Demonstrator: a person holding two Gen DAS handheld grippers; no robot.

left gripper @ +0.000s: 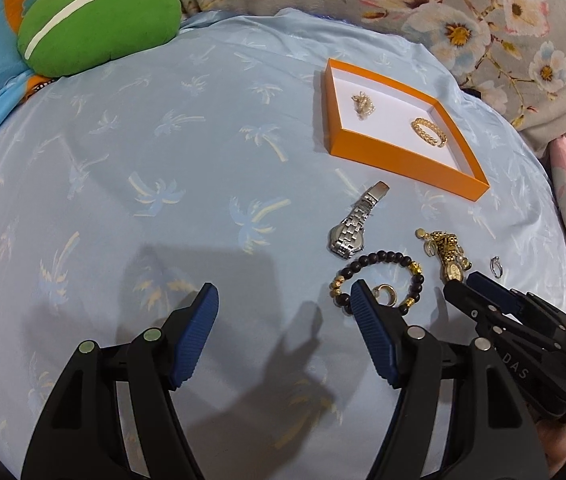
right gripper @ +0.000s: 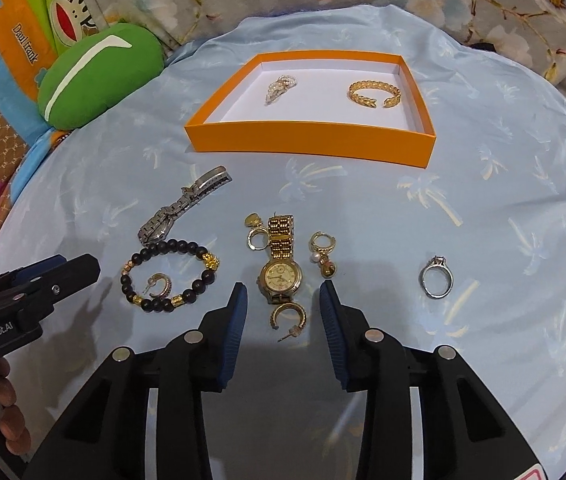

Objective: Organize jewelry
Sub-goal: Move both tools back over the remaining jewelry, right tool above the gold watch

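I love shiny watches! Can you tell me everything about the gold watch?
The gold watch lies flat, face up, on the pale blue palm-print cloth, in front of the orange box. It looks like shiny gold metal, with a round pale dial and a chunky link band stretching toward the box. A gold heart charm ring touches the band. The open right tool hovers near it.

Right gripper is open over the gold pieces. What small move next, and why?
Probably ease the right gripper down and close on the gold watch: its open fingers already frame the watch's lower end, and only two pieces lie in the orange tray.
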